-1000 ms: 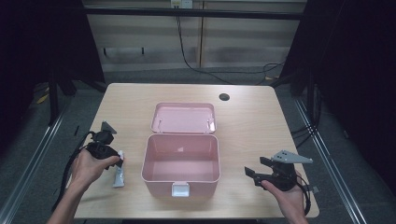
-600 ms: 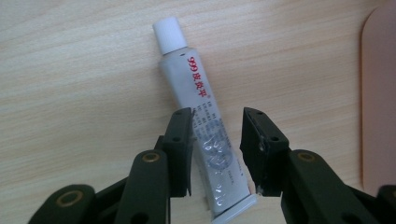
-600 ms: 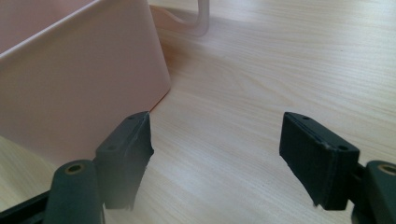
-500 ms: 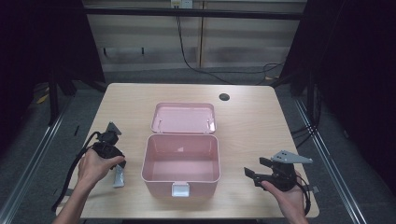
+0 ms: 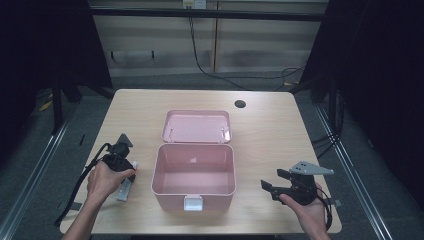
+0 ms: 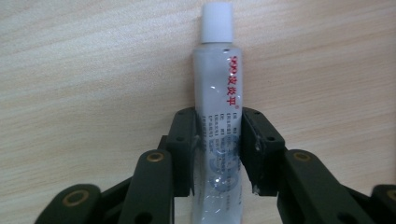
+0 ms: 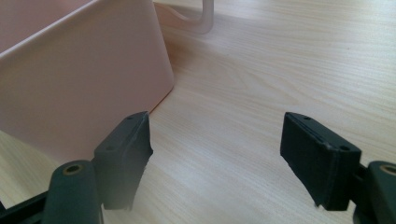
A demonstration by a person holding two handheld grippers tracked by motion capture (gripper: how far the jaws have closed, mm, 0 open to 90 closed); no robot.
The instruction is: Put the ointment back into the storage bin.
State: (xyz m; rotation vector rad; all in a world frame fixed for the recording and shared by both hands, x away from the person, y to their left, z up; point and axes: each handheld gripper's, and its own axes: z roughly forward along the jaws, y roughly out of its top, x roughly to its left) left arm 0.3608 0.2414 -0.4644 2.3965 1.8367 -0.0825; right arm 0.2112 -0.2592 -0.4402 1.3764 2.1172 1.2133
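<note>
Left gripper [image 6: 217, 154] clamps tube [image 6: 219, 93] lying on table [image 6: 70, 70].

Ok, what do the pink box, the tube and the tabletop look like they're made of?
Pink box: likely moulded plastic, matte, with smooth uniform walls and rounded corners. Tube: seemingly soft translucent plastic, glossy, with printed text and a white cap. Table: pale wood or wood-look laminate, grain lines visible; can't tell which.

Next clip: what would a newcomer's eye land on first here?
The open pink box at the table's centre, its lid laid back behind it. Next, the white tube lying left of the box, with the left gripper closed around it. The right gripper is open to the box's right.
</note>
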